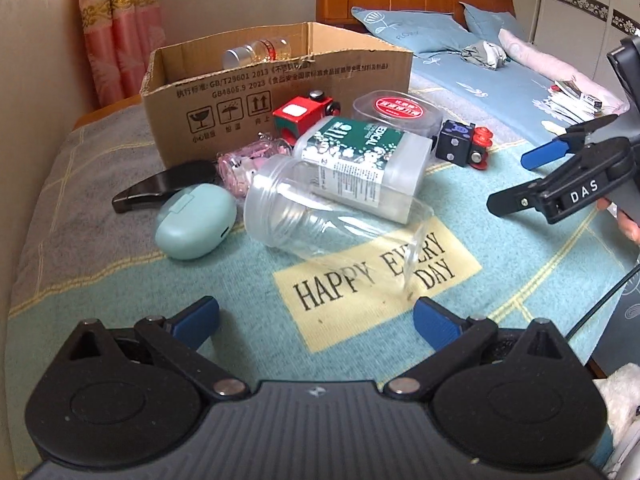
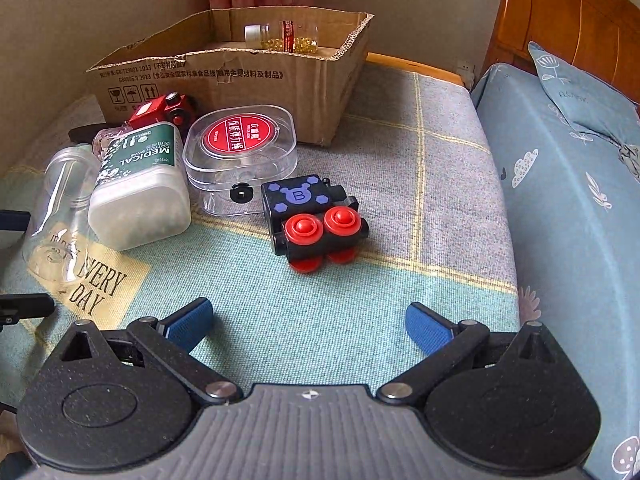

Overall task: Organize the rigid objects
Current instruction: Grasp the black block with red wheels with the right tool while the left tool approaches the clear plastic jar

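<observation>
A cardboard box [image 1: 276, 92] [image 2: 256, 76] stands at the back with a capsule bottle [image 1: 260, 51] [image 2: 282, 36] inside. In front lie a clear jar [image 1: 320, 216] [image 2: 56, 208], a medical swab box [image 1: 360, 164] [image 2: 140, 188], a clear case with a red disc [image 1: 396, 114] [image 2: 240, 148], a red toy train [image 1: 304, 114] [image 2: 164, 110], a black toy with red wheels [image 1: 460, 144] [image 2: 316, 224], a mint case [image 1: 196, 222] and a pink item [image 1: 248, 160]. My left gripper [image 1: 316, 324] is open, short of the jar. My right gripper [image 2: 308, 324] [image 1: 516, 176] is open, short of the black toy.
A black curved object [image 1: 160, 190] lies left of the mint case. The mat [image 1: 380, 284] reads HAPPY EVERY DAY. A blue bed [image 2: 568, 200] with pillows borders the right side, with small packets [image 1: 572, 100] on it. A wall and pink curtain [image 1: 116, 28] stand behind the box.
</observation>
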